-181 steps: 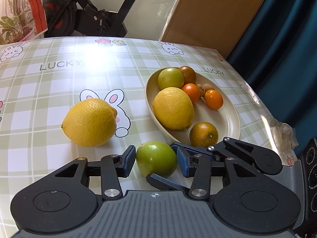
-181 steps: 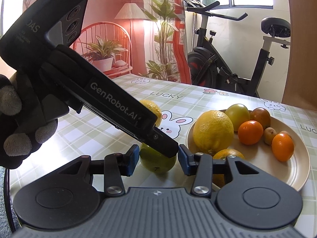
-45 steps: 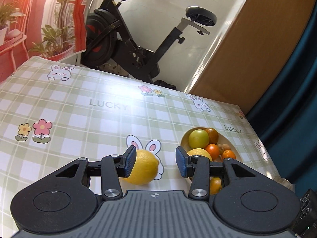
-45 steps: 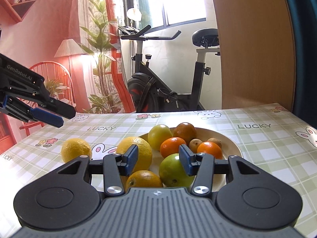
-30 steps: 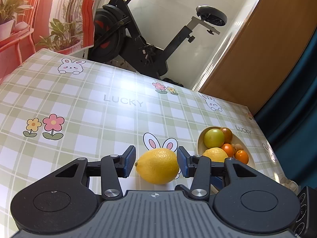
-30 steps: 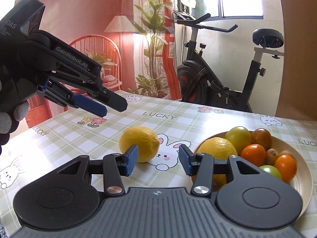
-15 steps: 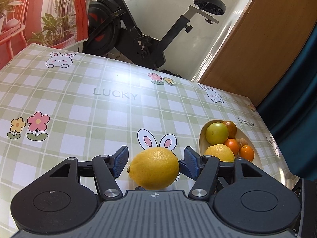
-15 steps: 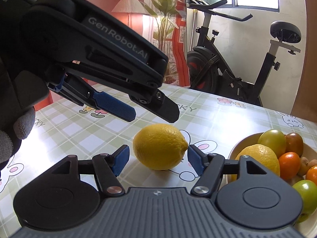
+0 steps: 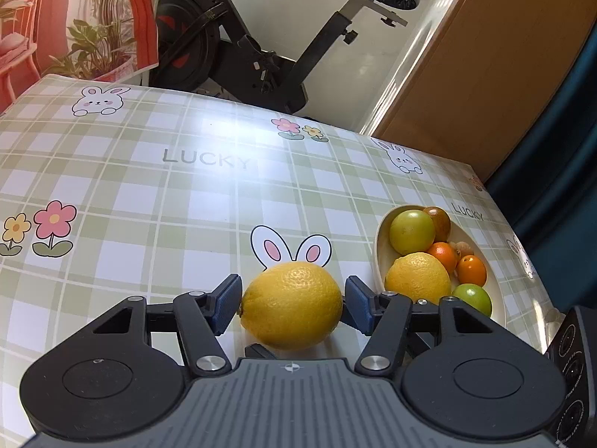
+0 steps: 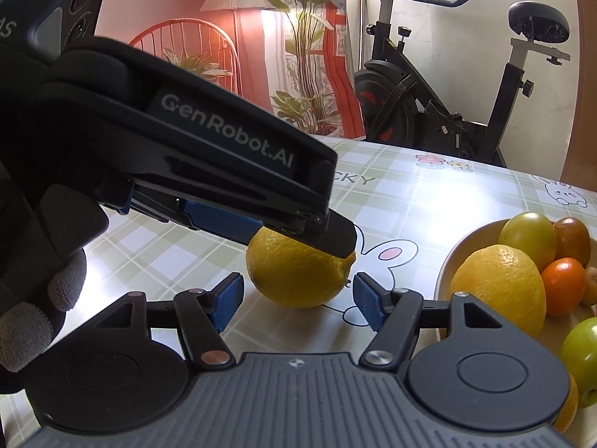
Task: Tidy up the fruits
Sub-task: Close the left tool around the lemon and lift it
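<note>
left gripper (image 9: 291,300): black two-finger tool with blue pads, jaws had just been closing, big yellow lemon (image 9: 291,300) sat between them; left pad looked at the peel, right pad (image 9: 357,300) just beside it; cannot tell if it was pressed.
right gripper (image 10: 298,300): same black tool, jaws roughly half open, nothing held; same lemon lay just past the pads, not touched.
lemon place: on the desk (image 9: 149,186) with green-checked bunny cloth, over a bunny print, just left of the plate.
cream oval plate (image 9: 378,257): held second yellow lemon (image 9: 417,278), yellow-green round fruit (image 9: 411,232), brown-red fruit (image 9: 439,220), two small oranges (image 9: 443,255), green fruit (image 9: 472,298).
gloved hand (image 10: 44,280): gripped the left tool, seen from right wrist view.
background: black exercise bike (image 9: 261,48), behind the desk.
</note>
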`<move>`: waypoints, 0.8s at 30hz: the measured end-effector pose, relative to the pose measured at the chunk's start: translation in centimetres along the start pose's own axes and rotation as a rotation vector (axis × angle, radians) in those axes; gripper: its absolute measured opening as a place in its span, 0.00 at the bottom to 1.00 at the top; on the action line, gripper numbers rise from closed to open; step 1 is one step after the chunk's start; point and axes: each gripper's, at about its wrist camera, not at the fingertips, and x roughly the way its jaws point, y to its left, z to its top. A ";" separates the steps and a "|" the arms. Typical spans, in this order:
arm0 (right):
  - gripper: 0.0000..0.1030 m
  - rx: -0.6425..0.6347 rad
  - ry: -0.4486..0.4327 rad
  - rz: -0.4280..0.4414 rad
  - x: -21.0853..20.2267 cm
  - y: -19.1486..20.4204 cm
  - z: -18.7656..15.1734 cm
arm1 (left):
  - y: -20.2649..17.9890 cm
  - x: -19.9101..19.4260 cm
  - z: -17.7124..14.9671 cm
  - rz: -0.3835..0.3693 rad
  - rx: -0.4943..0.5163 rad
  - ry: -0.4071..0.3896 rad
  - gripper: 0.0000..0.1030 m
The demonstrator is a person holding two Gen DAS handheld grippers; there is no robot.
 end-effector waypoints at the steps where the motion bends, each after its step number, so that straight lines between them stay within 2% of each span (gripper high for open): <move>1: 0.65 0.007 -0.004 0.000 -0.1 -0.1 0.0 | 0.0 -0.1 0.0 -0.002 0.004 -0.001 0.57; 14: 0.63 0.019 -0.013 0.001 -0.9 0.0 -0.3 | -1.5 -0.9 -1.3 0.038 0.066 -0.008 0.57; 24: 0.61 0.019 0.004 0.001 -0.9 0.2 -0.7 | -2.1 -1.5 -1.8 0.054 0.057 -0.028 0.56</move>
